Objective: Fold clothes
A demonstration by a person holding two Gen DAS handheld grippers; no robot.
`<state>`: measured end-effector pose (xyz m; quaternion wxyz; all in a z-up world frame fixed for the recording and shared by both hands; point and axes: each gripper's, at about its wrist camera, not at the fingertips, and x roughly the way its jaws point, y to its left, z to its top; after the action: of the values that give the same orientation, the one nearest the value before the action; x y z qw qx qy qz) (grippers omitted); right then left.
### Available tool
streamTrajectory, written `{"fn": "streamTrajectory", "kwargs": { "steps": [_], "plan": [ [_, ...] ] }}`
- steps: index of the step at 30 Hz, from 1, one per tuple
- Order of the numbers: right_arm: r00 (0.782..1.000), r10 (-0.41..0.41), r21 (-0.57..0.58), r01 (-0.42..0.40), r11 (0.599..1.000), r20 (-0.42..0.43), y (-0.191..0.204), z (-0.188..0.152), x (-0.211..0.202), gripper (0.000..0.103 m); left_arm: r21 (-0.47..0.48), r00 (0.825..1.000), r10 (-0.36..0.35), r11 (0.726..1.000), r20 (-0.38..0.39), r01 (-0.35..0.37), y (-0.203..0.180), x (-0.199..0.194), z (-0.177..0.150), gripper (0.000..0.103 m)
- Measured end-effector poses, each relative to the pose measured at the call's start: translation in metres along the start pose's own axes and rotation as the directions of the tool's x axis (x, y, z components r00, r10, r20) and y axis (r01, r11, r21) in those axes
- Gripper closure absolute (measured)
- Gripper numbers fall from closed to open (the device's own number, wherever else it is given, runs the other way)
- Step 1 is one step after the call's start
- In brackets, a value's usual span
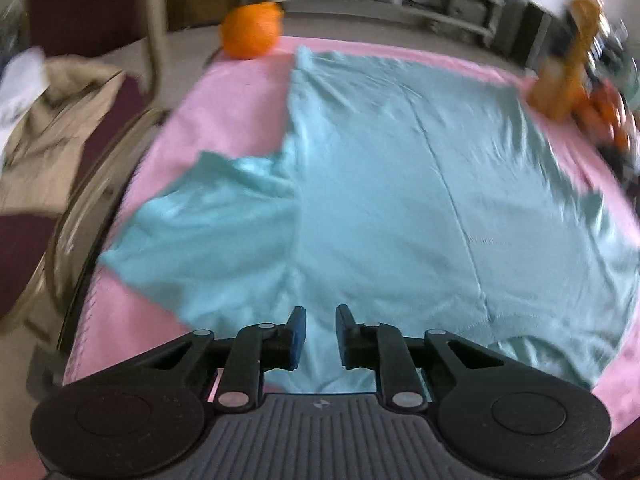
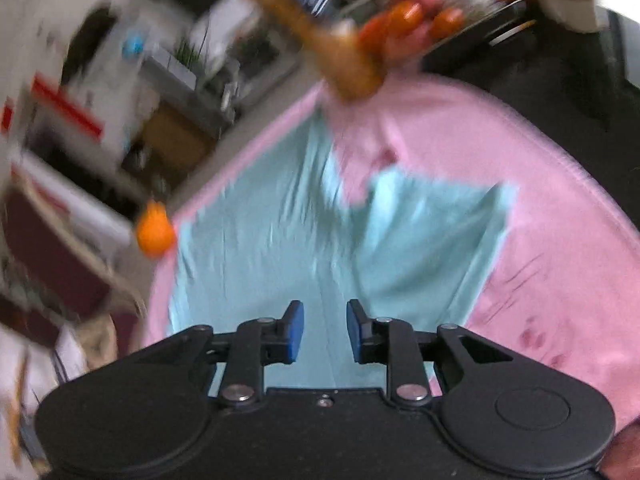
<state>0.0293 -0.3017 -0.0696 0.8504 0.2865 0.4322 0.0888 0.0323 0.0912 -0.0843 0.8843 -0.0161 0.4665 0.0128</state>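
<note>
While both views are blurred, this much reads:
Cover: pink soft cloth (image 1: 240, 92) spread over the table, stitched hem, a few dark marks.
Garment: light-blue thin-knit T-shirt (image 1: 400, 184) lying flat on the pink cloth, finely wrinkled, sleeves out, collar nearest the grippers.
Basket: dark wire basket (image 2: 472, 36) off the cloth's far corner, round orange and pink pieces inside.
Ball: orange round object (image 1: 251, 30) at the cloth's far edge.
Left gripper (image 1: 321, 338): jaws spread, empty, above the shirt.
Right gripper (image 2: 325, 332): jaws spread, empty, above the shirt.
Writing: none legible.
</note>
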Motion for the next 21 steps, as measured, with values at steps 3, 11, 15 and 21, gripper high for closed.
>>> {"fn": "streamTrajectory", "kwargs": {
  "steps": [3, 11, 15, 21],
  "plan": [
    [0.998, -0.063, -0.116, 0.059, 0.991, -0.026, 0.026, -0.010, 0.031, 0.079, 0.065, 1.000, -0.011, 0.998, 0.016, 0.010, -0.019, 0.012, -0.001, 0.087],
    [0.959, -0.278, -0.472, 0.217, 0.854, -0.062, 0.053, -0.061, 0.049, 0.082, 0.339, 0.997, 0.081, 0.938, 0.009, -0.079, -0.045, -0.004, -0.048, 0.096],
    [0.950, -0.308, -0.543, 0.229, 0.807, -0.056, 0.049, -0.088, 0.023, 0.081, 0.350, 0.996, 0.082, 0.933, 0.031, -0.088, -0.044, -0.016, -0.062, 0.096],
    [0.980, -0.194, -0.461, 0.157, 0.873, -0.033, 0.045, -0.088, -0.004, 0.082, 0.224, 0.998, 0.008, 0.974, 0.056, -0.020, -0.041, -0.023, -0.049, 0.090]
  ]
}}
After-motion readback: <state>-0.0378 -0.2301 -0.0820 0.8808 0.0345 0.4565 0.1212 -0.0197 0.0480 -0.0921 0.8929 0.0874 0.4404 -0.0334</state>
